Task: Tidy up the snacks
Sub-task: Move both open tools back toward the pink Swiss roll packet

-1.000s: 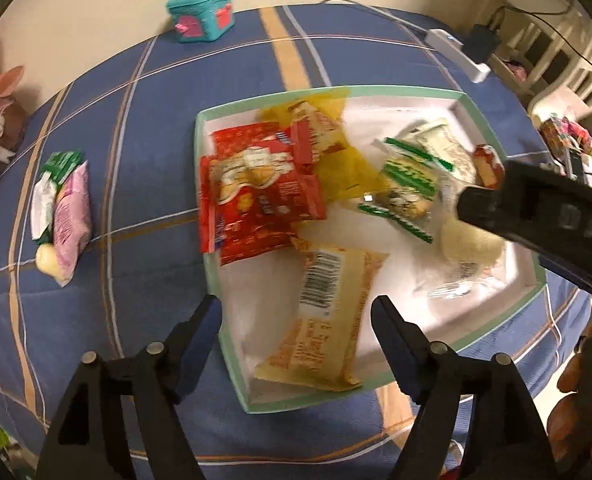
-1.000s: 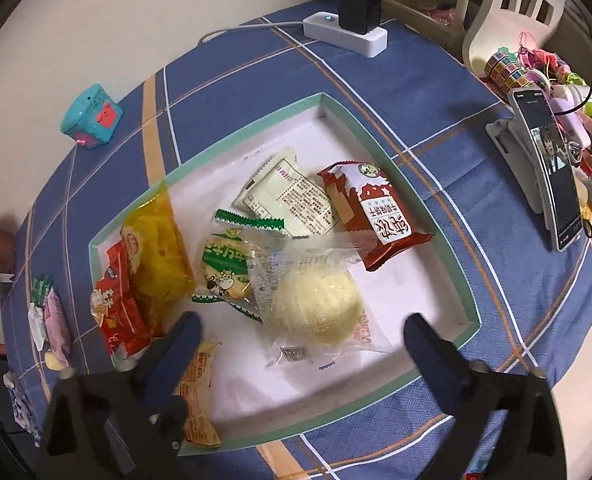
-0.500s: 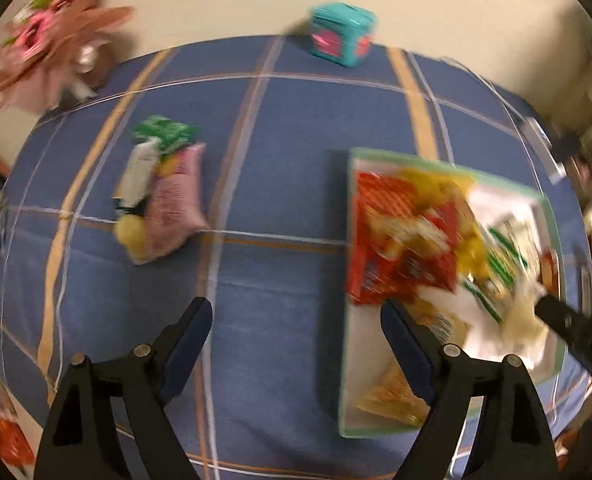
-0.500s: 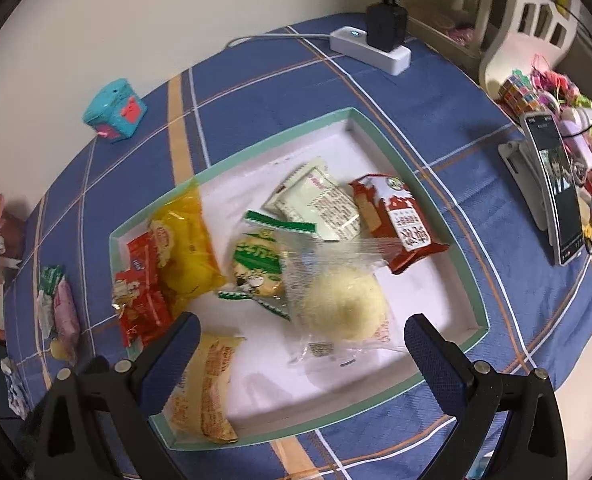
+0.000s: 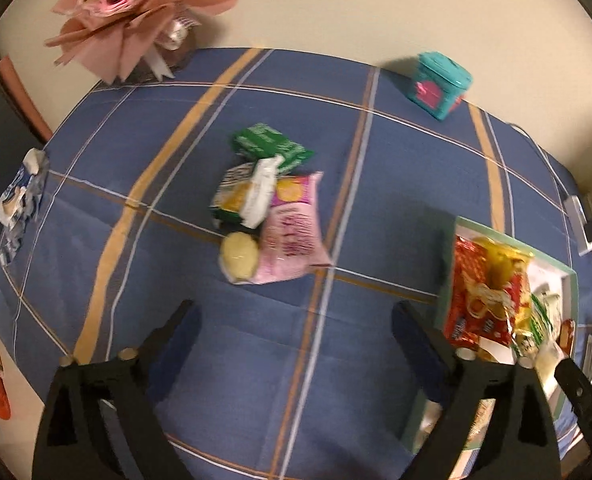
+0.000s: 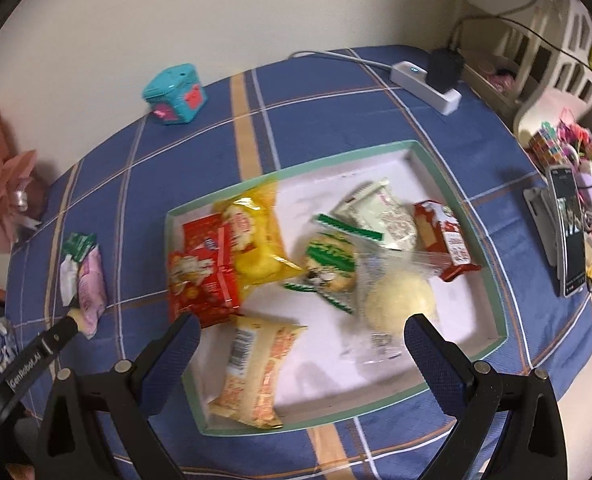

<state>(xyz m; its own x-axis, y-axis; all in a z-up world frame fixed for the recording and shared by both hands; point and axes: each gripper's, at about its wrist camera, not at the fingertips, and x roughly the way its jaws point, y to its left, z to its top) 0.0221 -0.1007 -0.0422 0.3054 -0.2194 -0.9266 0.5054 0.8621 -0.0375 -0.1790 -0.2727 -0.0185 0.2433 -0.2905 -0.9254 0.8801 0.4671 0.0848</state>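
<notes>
A white tray with a green rim [image 6: 492, 240] holds several snack packs: red ones [image 6: 201, 272], a yellow one [image 6: 255, 240], a beige bar [image 6: 255, 372] and a wrapped bun [image 6: 398, 300]. The tray's rim shows at the right of the left wrist view [image 5: 448, 264]. A loose pile lies on the blue cloth: a pink pack [image 5: 291, 236], a green pack [image 5: 271, 146], a white pack [image 5: 261, 192] and a small bun [image 5: 237, 256]. My left gripper [image 5: 296, 320] is open and empty, just short of the pile. My right gripper [image 6: 302, 338] is open and empty above the tray's near side.
A teal box [image 5: 442, 84] and a pink bouquet [image 5: 131, 12] stand at the table's far edge. A power strip [image 6: 424, 80], a phone on a stand [image 6: 570, 228] and trinkets are at the right. A blue-white wrapper [image 5: 17, 204] lies at the left edge.
My left gripper has swung left from the tray to face the loose pile. My right gripper has pulled back from the tray. Both stay open.
</notes>
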